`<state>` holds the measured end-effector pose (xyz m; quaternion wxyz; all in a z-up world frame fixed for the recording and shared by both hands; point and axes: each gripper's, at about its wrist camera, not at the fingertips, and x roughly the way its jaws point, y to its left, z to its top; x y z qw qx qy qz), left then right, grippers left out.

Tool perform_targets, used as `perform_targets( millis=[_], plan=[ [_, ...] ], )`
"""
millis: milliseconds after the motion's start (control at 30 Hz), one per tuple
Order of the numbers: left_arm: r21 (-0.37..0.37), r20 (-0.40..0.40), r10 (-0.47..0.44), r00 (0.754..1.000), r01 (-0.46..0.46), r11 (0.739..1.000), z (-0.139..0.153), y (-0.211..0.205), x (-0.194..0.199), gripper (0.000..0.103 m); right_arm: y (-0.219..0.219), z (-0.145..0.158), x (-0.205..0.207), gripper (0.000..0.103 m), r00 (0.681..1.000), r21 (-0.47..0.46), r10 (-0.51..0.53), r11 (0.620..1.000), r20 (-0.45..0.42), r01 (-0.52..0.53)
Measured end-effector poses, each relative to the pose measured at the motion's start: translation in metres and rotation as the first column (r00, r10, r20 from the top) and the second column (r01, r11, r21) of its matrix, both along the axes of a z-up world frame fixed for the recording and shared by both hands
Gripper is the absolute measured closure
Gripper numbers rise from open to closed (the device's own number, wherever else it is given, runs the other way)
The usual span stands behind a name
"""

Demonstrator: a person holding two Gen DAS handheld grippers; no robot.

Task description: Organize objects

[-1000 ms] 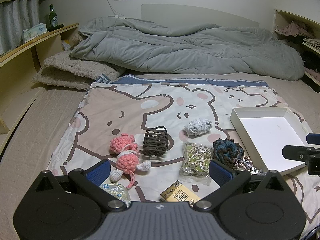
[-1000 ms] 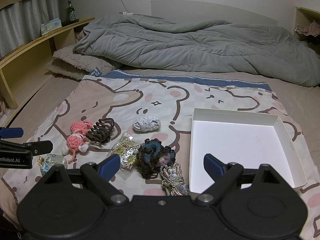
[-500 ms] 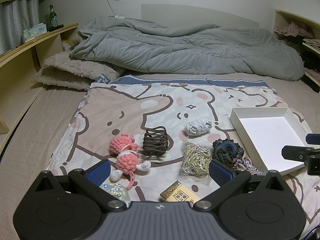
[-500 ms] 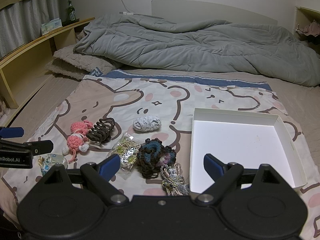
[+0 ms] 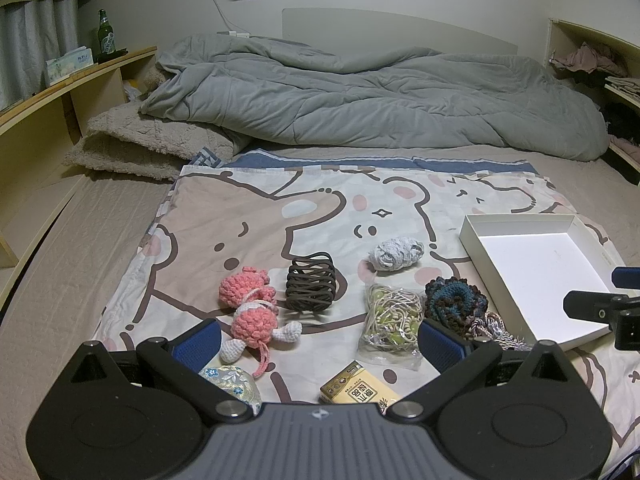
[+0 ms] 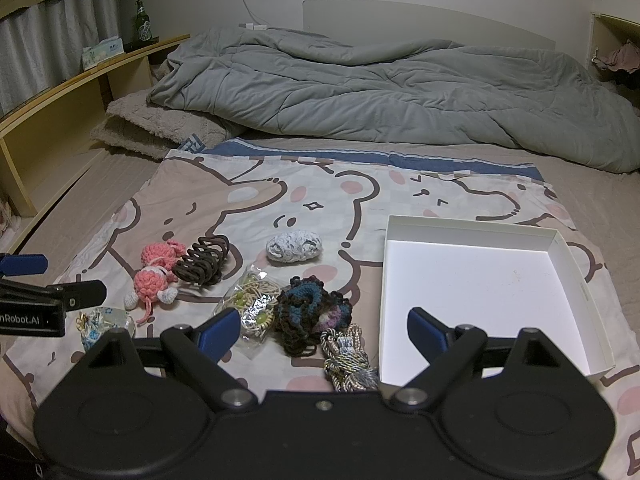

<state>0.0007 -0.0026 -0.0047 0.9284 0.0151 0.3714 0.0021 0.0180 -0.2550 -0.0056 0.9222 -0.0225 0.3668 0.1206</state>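
On a cartoon-print cloth [image 5: 256,216] lie a pink crochet toy [image 5: 252,312], a brown coil hair clip [image 5: 311,287], a grey scrunchie [image 5: 396,254], a clear bag of beads [image 5: 394,316], a dark blue-brown crochet scrunchie [image 6: 312,312], a silvery cord bundle [image 6: 348,356], a floral pouch [image 5: 232,380] and a yellow packet [image 5: 358,390]. An empty white box [image 6: 484,288] sits at the right. My left gripper [image 5: 318,338] hangs open above the near items, holding nothing. My right gripper [image 6: 324,328] is open too, over the scrunchie and cord.
A rumpled grey duvet [image 5: 360,96] and a beige pillow [image 5: 140,148] fill the far half of the bed. A wooden shelf [image 5: 60,92] with a green bottle [image 5: 105,36] and tissue pack runs along the left. More shelving with clothes [image 5: 588,60] is at the right.
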Motion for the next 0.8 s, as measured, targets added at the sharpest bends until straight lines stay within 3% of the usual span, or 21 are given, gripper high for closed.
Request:
perform_targets(
  millis=[800],
  plan=[
    [0.004, -0.006, -0.009, 1.000, 0.009, 1.000, 0.002, 0.001, 0.021, 0.000, 0.025, -0.004, 0.020, 0.012, 0.999, 0.048, 0.051, 0.998, -0.001, -0.051]
  ],
)
